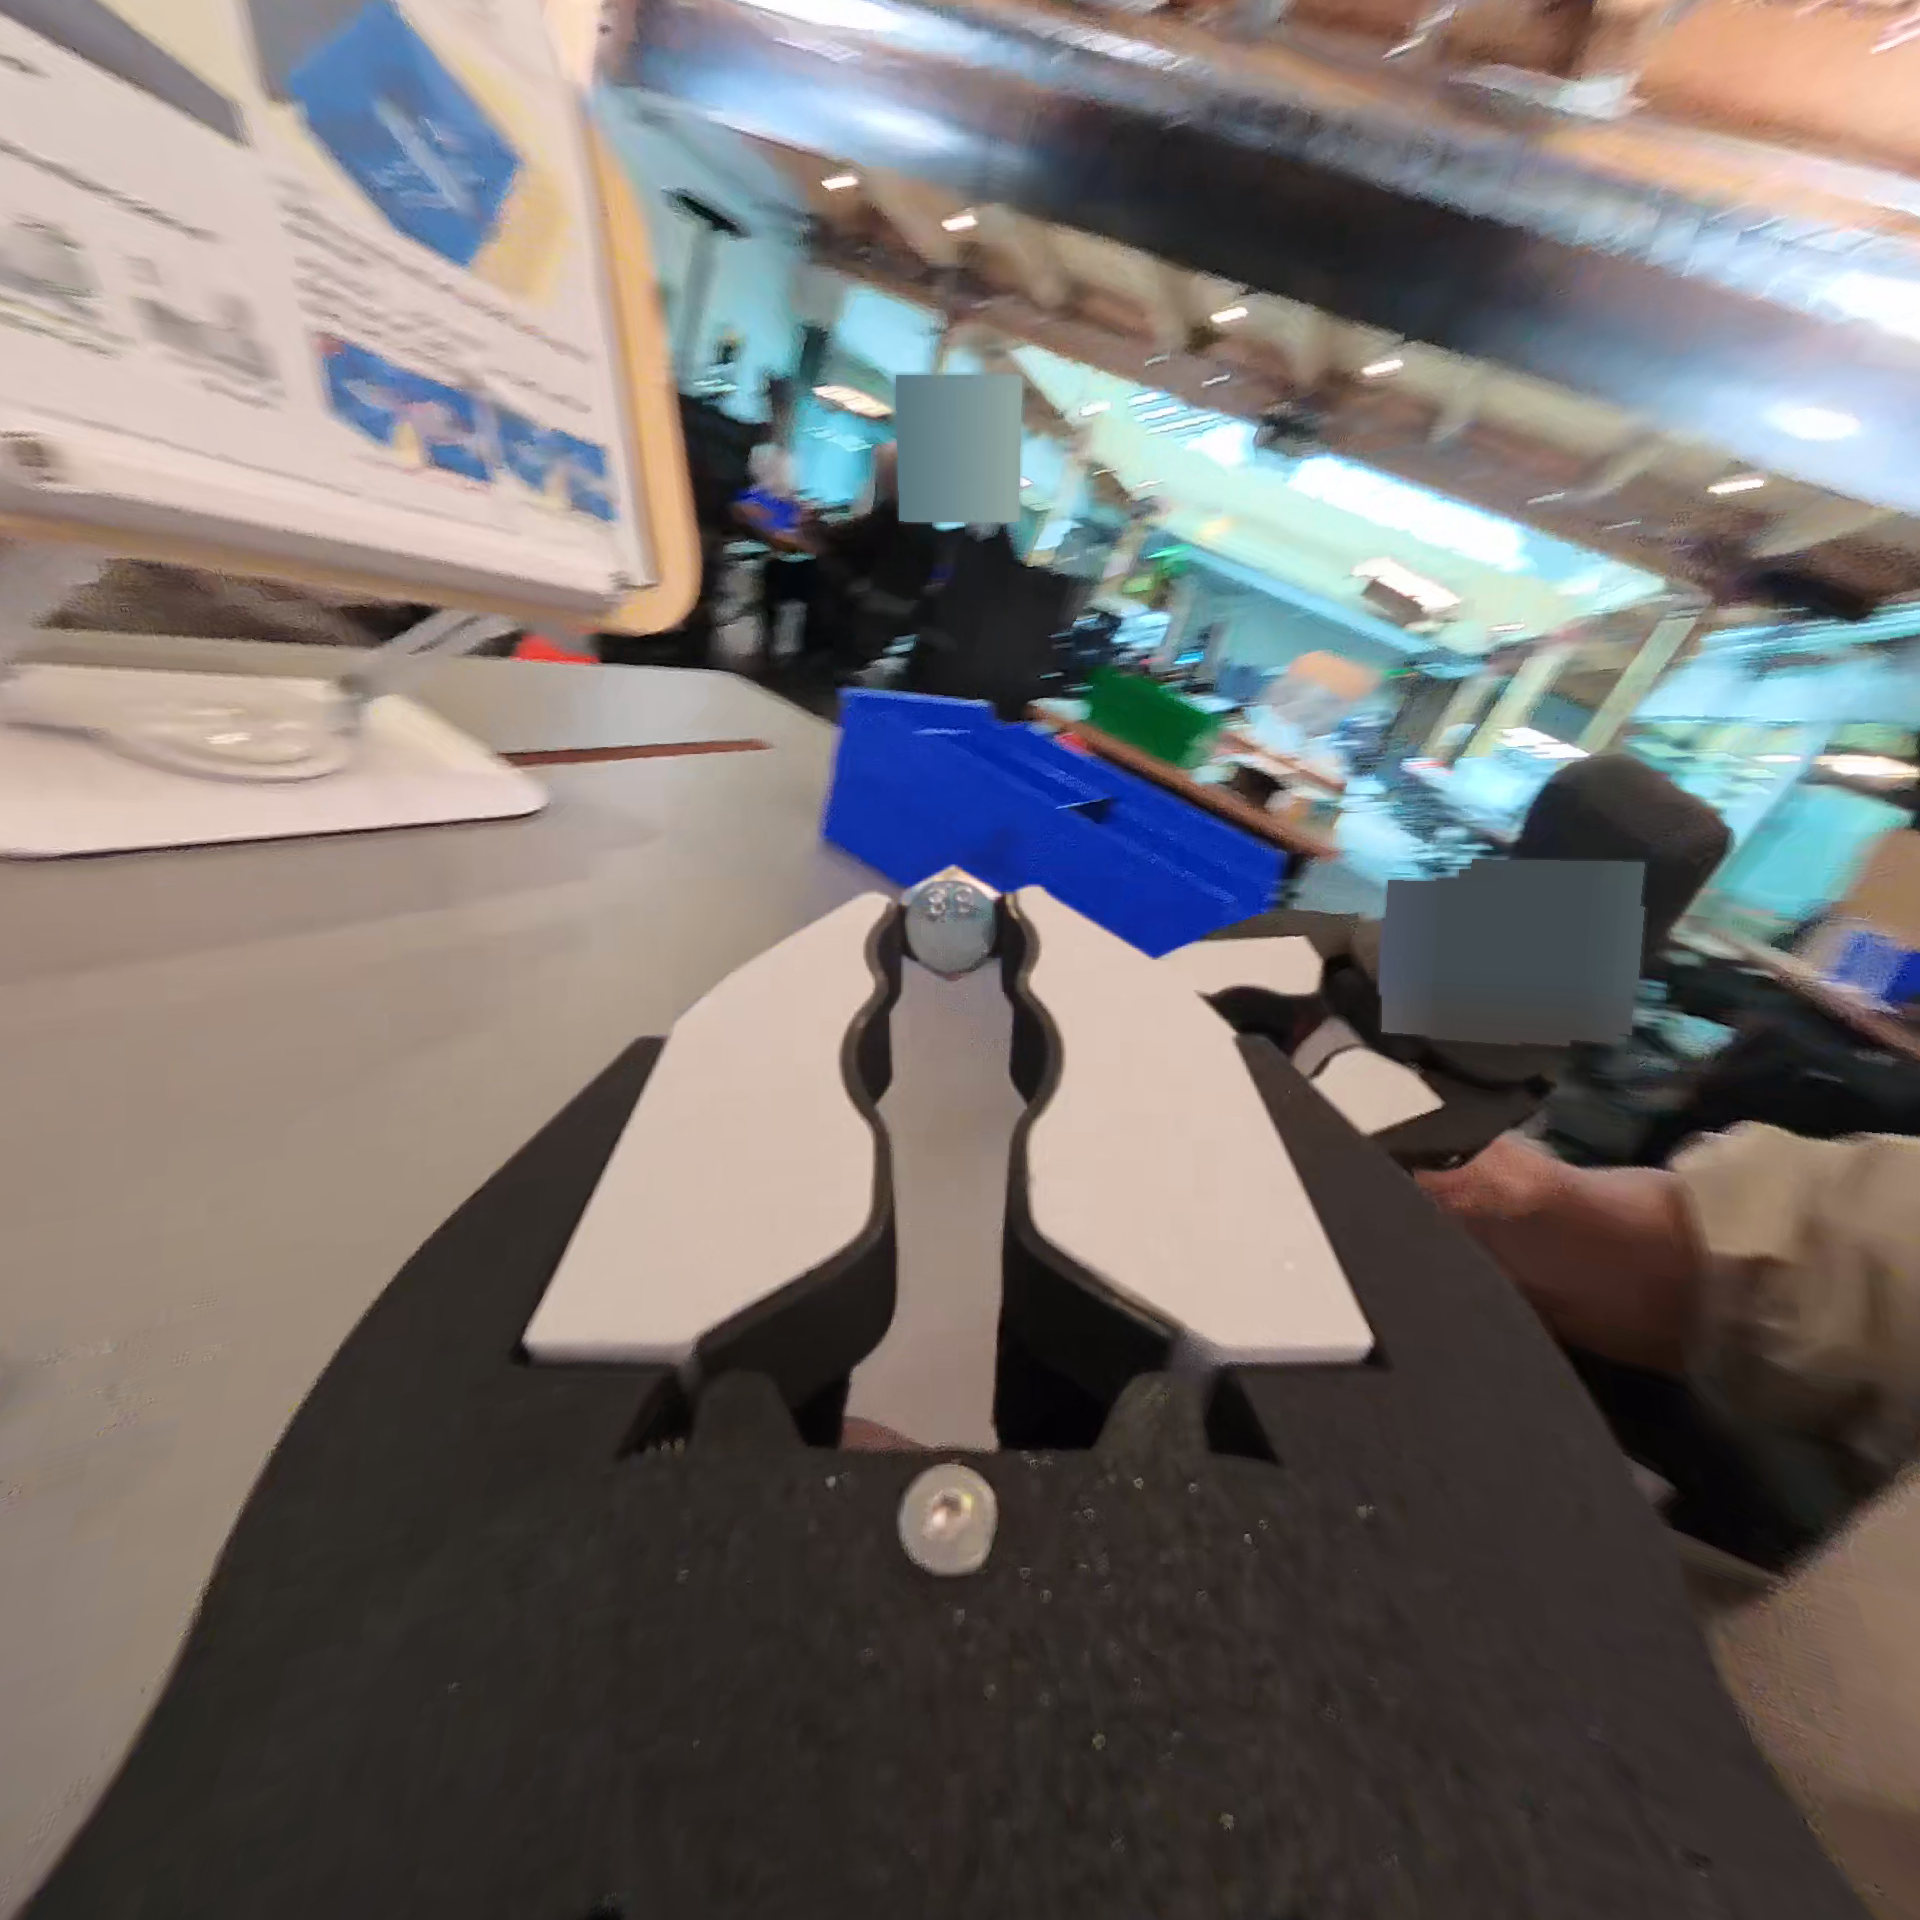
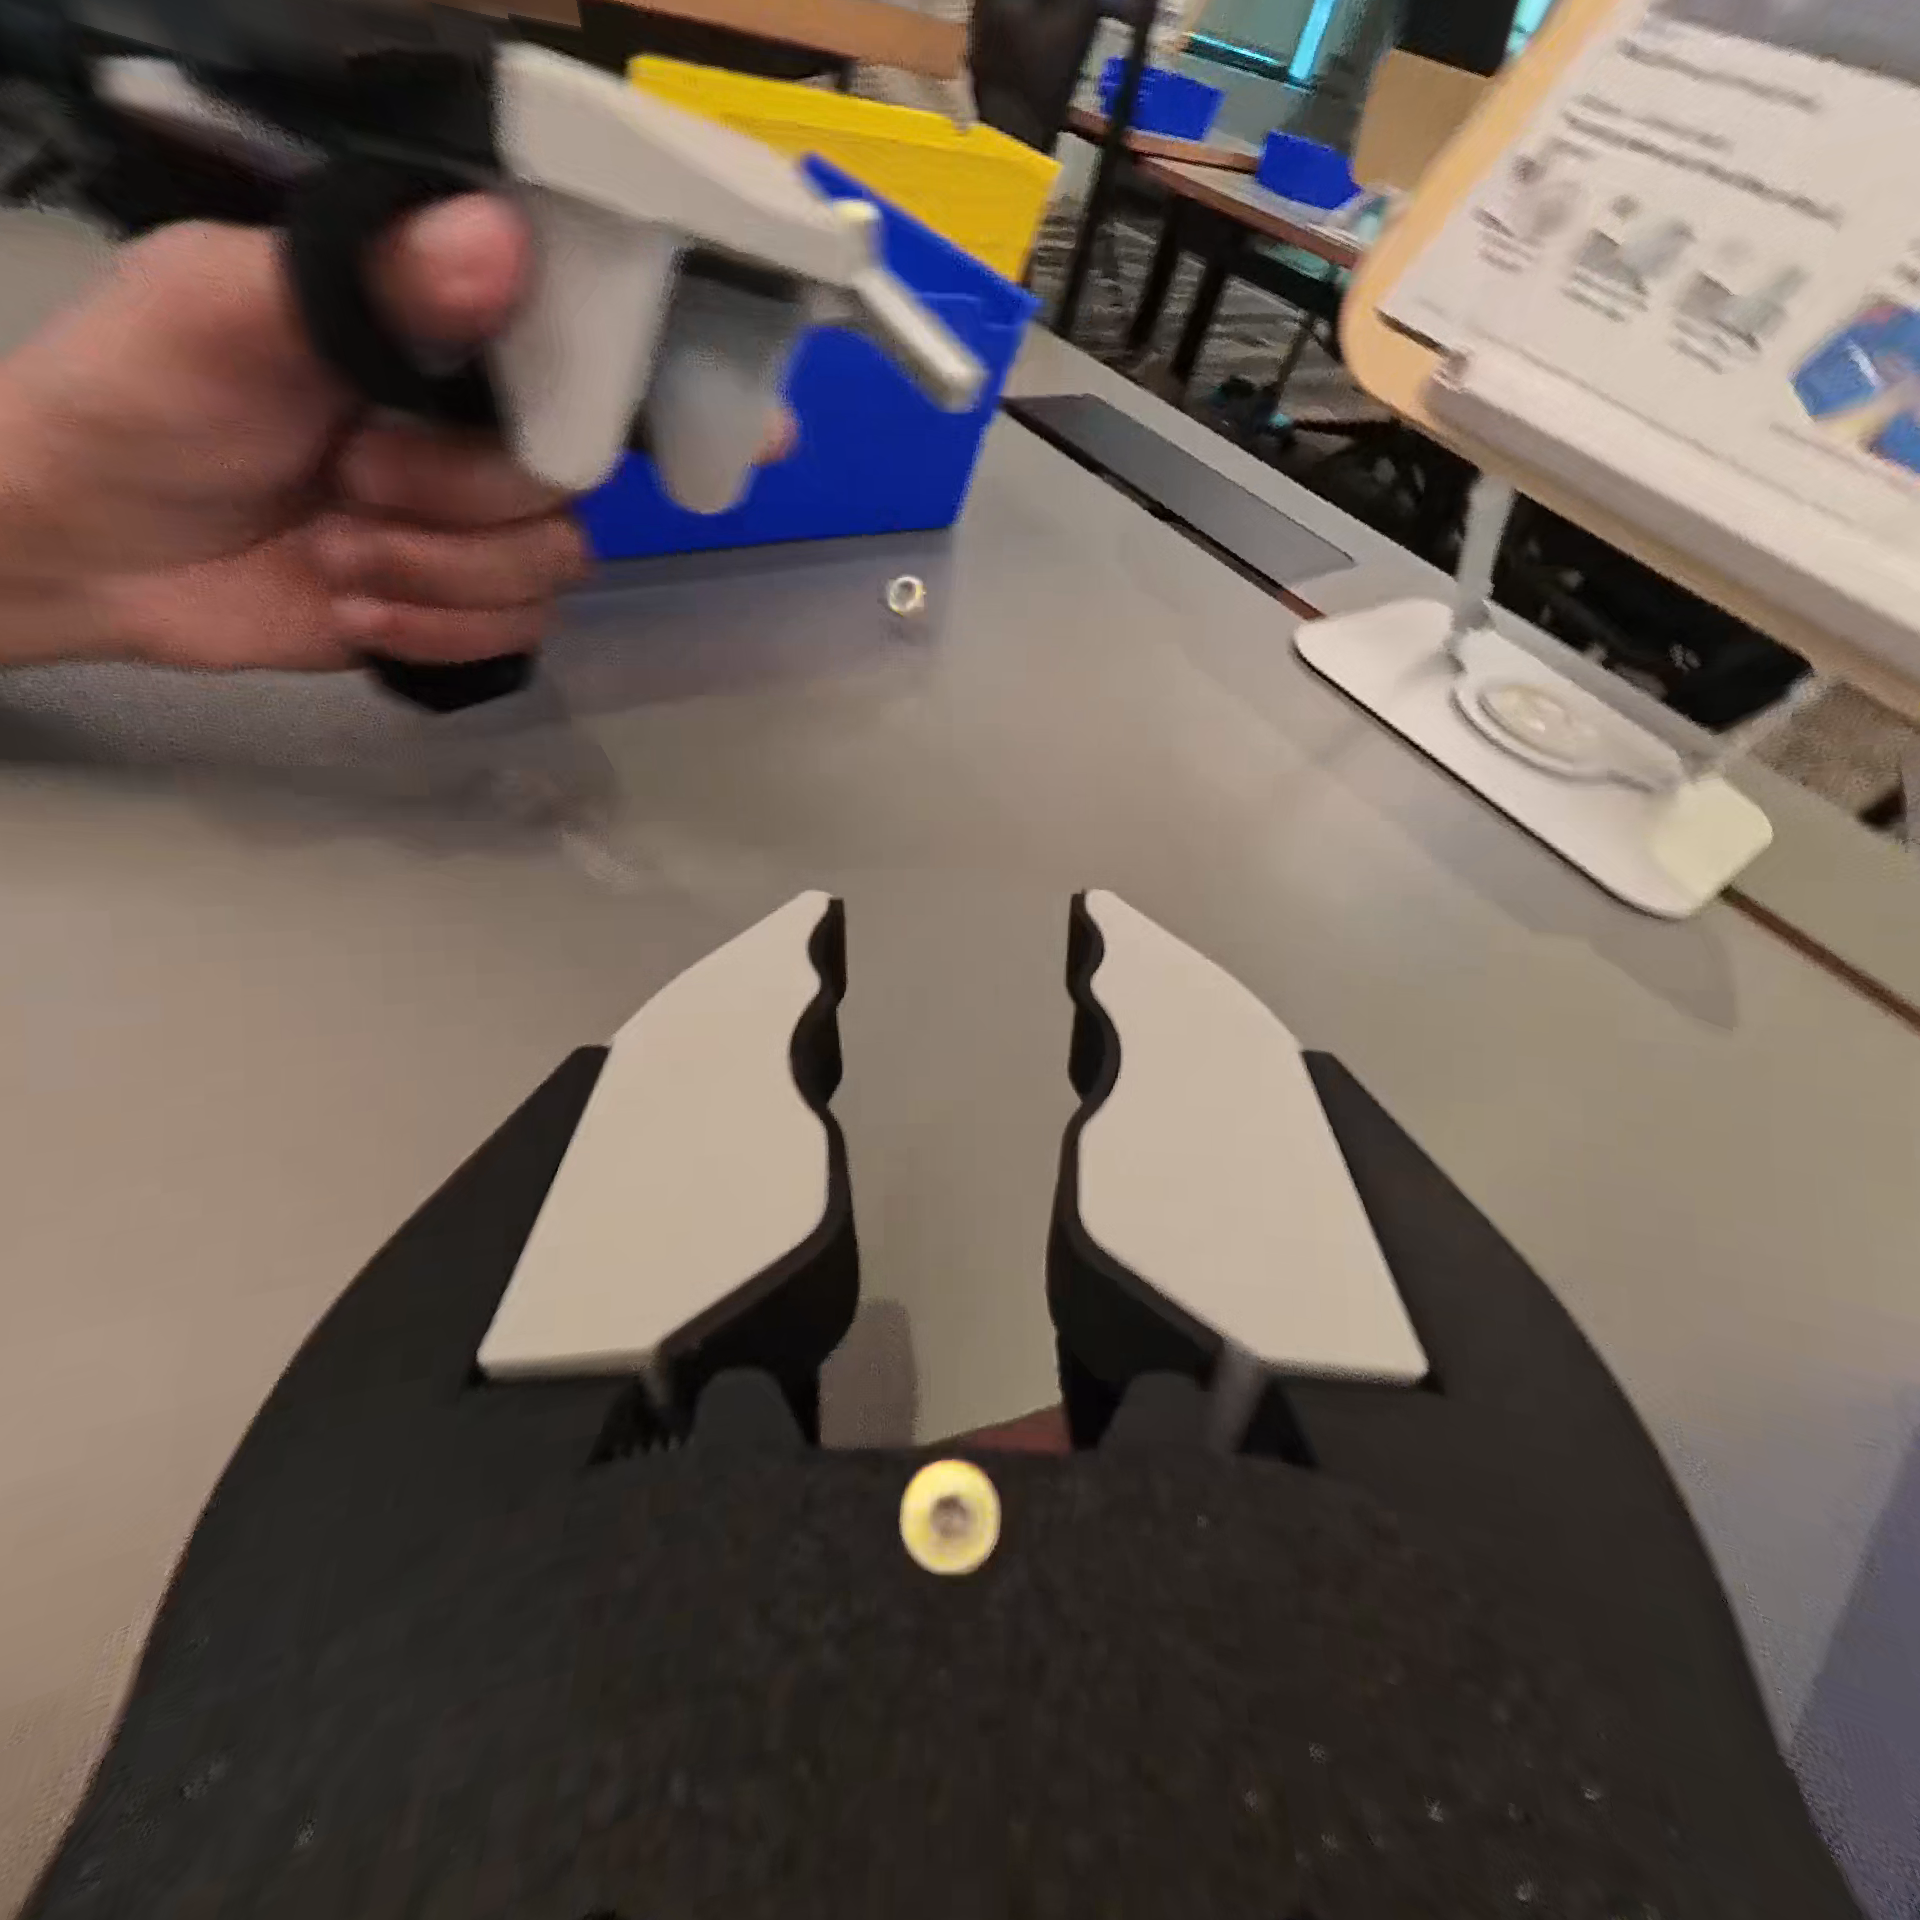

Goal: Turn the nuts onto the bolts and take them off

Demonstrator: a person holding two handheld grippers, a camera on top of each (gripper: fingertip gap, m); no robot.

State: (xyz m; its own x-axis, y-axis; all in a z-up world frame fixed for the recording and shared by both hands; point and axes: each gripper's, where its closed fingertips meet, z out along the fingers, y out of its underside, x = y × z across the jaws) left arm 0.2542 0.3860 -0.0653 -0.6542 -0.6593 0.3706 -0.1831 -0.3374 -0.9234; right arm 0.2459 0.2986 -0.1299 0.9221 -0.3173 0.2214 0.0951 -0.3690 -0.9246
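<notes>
Steel bolt [image 1: 948,928] is pinched at the tips of the left gripper [image 1: 951,935], hex head facing the left wrist cam; the fingers are clenched on it, w/ only a narrow gap behind the grip. In the right wrist view the same bolt [image 2: 914,322] sticks out of the left gripper [image 2: 862,265], shank slanting down and to the right, held up in the air in front of the blue bin [image 2: 873,436]. That view is motion-blurred, so the thread detail can't be read.

Right gripper [image 2: 956,935] is released: fingers well apart, nothing btwn them, hanging over the grey table [image 2: 1143,727].

A small nut [image 2: 906,594] lies on the table just in front of the blue bin, below the bolt's free end and well ahead of the right gripper's tips, a bit left of their centre line. Whether it lies flat or leans on an edge is too small to tell.

Step in hand is prob. fetching that nut w/ the right gripper. To do it well:
- approach low and straight, centring the nut btwn the tips
- close on two opposite flats, not corners, so it won't spin out
- keep the bore free and facing out for threading
- left gripper should hold the bolt steady, shank pointed toward the right side, so the axes line up before the first turn; a cross-thread is the main risk.

A yellow bin [image 2: 935,156] stands behind the blue one; a document stand [image 2: 1538,769] sits at the right.
</notes>
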